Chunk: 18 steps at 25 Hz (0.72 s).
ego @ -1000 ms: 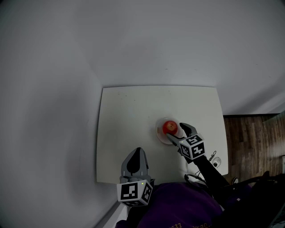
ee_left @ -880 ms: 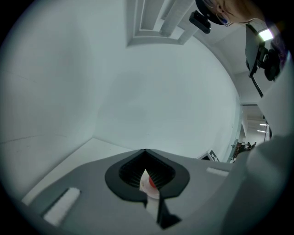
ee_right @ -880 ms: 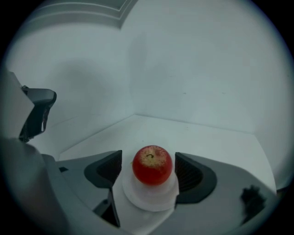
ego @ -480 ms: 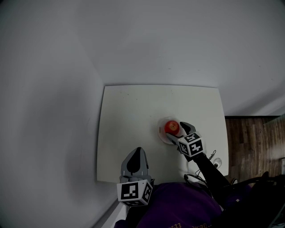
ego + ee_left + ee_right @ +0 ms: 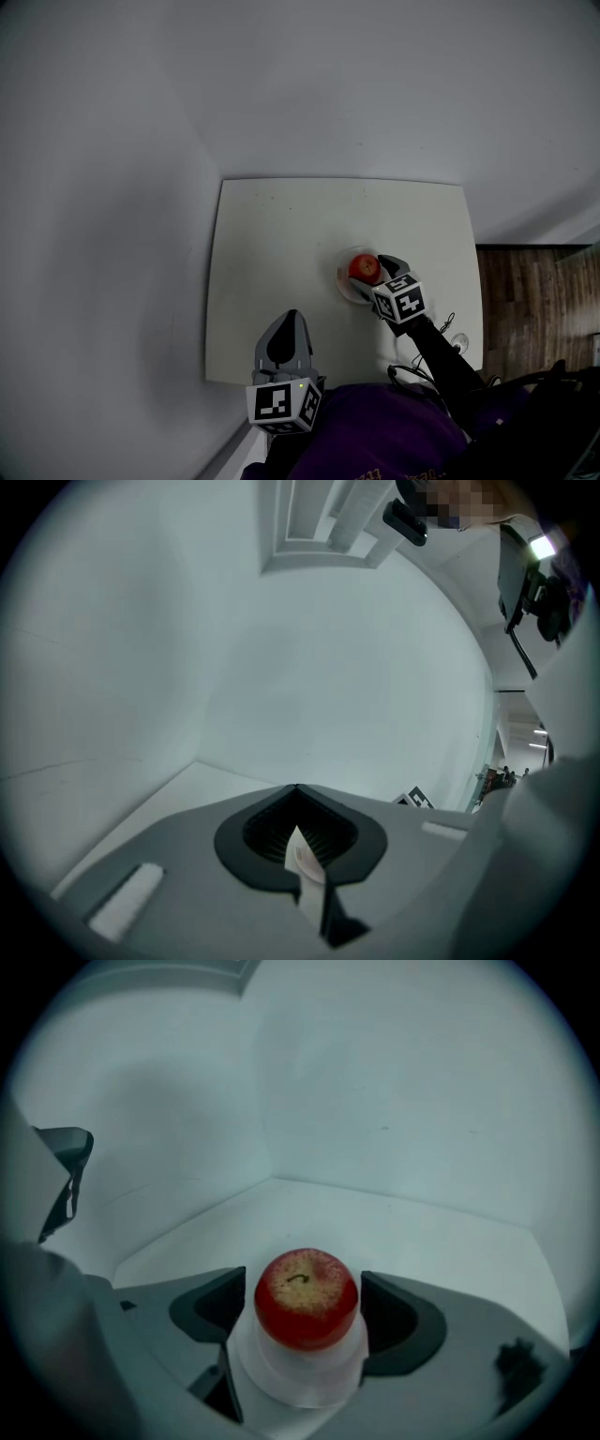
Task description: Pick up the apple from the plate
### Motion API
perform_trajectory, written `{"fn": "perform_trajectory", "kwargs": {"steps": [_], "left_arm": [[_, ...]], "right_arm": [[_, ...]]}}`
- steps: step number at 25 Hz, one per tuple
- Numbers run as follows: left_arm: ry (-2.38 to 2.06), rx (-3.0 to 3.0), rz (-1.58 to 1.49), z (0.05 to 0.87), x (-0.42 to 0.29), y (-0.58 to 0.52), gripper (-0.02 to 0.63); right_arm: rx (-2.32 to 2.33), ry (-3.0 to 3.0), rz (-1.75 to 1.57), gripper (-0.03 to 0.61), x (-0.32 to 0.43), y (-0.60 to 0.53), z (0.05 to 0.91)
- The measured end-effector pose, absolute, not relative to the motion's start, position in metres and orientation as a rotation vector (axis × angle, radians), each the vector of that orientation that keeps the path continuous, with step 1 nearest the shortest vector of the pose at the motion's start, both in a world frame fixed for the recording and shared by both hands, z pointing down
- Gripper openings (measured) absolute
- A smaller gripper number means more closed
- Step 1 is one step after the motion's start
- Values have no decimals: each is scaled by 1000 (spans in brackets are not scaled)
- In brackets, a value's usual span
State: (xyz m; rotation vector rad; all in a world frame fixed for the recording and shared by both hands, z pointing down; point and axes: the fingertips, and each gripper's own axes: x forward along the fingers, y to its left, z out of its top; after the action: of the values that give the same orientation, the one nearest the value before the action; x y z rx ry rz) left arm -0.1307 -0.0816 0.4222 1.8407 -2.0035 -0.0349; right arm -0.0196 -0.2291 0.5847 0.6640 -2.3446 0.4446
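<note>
Right gripper (image 5: pixel 378 277): advanced a short way from the tabletop's (image 5: pixel 281 244) near right corner toward its centre, and sank slightly. Jaws have just been opening, now spread wide. A second ago they stood just beside the apple (image 5: pixel 363 269), on its near-right side. Now the apple sits between them over the plate (image 5: pixel 341 279), with a narrow gap at each pad.
</note>
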Motion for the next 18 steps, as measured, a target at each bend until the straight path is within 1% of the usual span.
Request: {"fn": "perform_trajectory", "kwargs": {"steps": [18], "left_arm": [[-1988, 1849, -23, 423, -129, -84, 5]], "right_arm": [[663, -2319, 487, 368, -19, -232, 595]]}}
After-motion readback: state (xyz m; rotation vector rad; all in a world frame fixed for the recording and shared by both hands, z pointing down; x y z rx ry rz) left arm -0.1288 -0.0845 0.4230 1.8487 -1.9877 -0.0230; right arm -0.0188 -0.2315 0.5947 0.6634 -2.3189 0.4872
